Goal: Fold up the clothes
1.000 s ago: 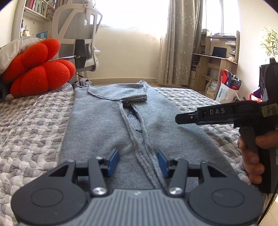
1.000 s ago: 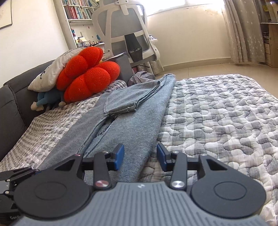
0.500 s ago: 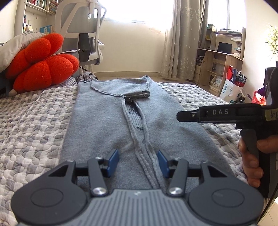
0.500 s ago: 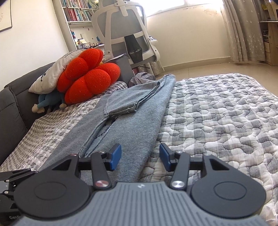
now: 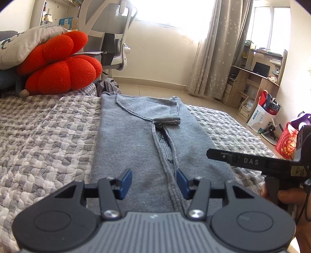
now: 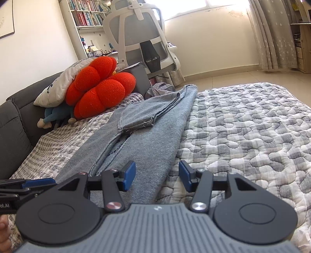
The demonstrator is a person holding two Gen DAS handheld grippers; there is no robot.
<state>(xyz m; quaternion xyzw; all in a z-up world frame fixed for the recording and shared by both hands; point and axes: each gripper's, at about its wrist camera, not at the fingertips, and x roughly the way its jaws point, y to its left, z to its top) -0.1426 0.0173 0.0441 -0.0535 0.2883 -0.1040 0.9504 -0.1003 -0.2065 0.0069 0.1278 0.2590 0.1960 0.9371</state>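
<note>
I had both grippers hanging over the near end of the bed (image 5: 48, 124), neither one holding anything. The left gripper (image 5: 153, 183) had its blue pads apart, with the grey garment (image 5: 132, 140) lying flat beneath them and untouched. The right gripper (image 6: 157, 176) had just been opening; nothing sat between its pads, and they straddled the garment's right edge (image 6: 155, 140) where it met the quilt.

The garment ran lengthwise down the middle of the bed, from its near edge toward the far edge, both sides folded in to meet along a centre seam. A sleeve or flap (image 5: 161, 111) lay folded back across its far end.

For containers, the left wrist view gave me a white paper bag (image 5: 259, 116) on the floor beyond the bed's right edge, stuffed with red and dark items I could not identify, and a red bag (image 5: 287, 142) nearer, its contents hidden. Only that view caught the wooden desk (image 5: 256, 81) and the hand (image 5: 285, 194) gripping the right tool's handle.

The right wrist view alone showed me the bookshelf (image 6: 87, 13) packed with books, the dark sofa arm (image 6: 13, 124) at the bed's left edge, a blue plush toy (image 6: 56, 114) tucked under the red cushion (image 6: 101, 87), and the left gripper's pad poking in from the left. Both views held the white office chair (image 6: 141, 37) past the far edge.
</note>
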